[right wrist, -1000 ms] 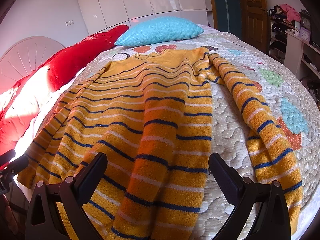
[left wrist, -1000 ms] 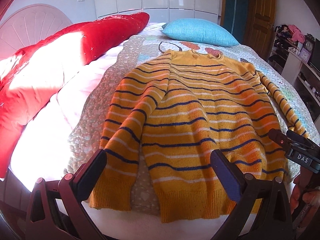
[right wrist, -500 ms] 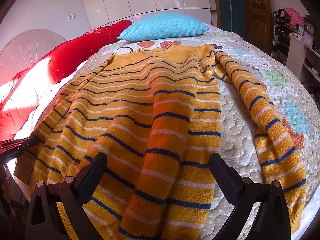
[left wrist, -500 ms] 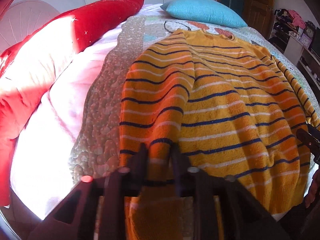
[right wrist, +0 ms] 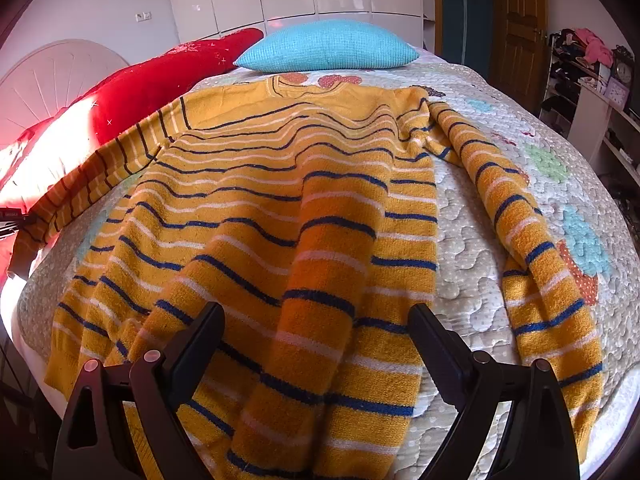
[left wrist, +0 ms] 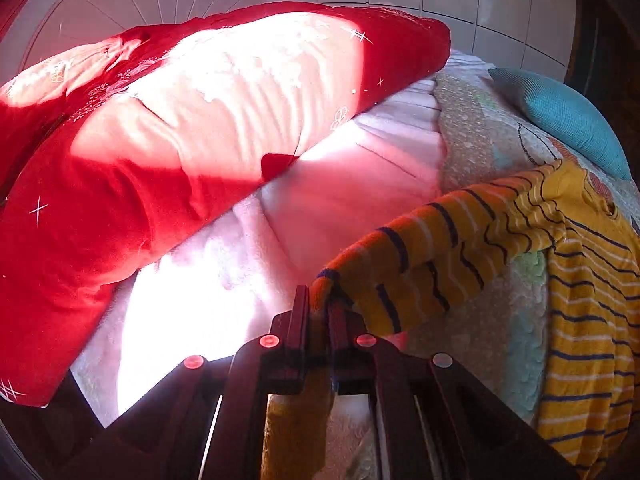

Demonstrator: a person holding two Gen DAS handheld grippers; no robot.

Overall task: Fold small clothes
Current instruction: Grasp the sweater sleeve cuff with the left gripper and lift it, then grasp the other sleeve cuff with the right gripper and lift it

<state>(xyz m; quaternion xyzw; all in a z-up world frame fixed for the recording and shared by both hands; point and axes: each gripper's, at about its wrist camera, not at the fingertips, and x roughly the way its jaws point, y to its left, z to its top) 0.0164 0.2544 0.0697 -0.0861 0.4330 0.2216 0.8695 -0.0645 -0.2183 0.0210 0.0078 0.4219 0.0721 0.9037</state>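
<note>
A yellow sweater with blue and white stripes (right wrist: 304, 208) lies front-down on the quilted bed. My left gripper (left wrist: 319, 304) is shut on its left sleeve (left wrist: 432, 256) near the cuff and holds it lifted and stretched out to the left of the body (left wrist: 592, 320). The stretched sleeve shows in the right wrist view (right wrist: 100, 176) too. My right gripper (right wrist: 316, 336) is open and empty, its jaws spread over the sweater's hem. The right sleeve (right wrist: 532, 248) lies loose on the quilt.
A red duvet (left wrist: 160, 152) is piled along the bed's left side, with a white headboard (right wrist: 52, 76) behind. A turquoise pillow (right wrist: 328, 46) lies past the collar. A shelf of clutter (right wrist: 588, 72) and a wooden door (right wrist: 520, 28) stand at right.
My left gripper closed on the left sleeve, then lifted it and pulled it out to the left, away from the body. The right gripper stayed open over the hem.
</note>
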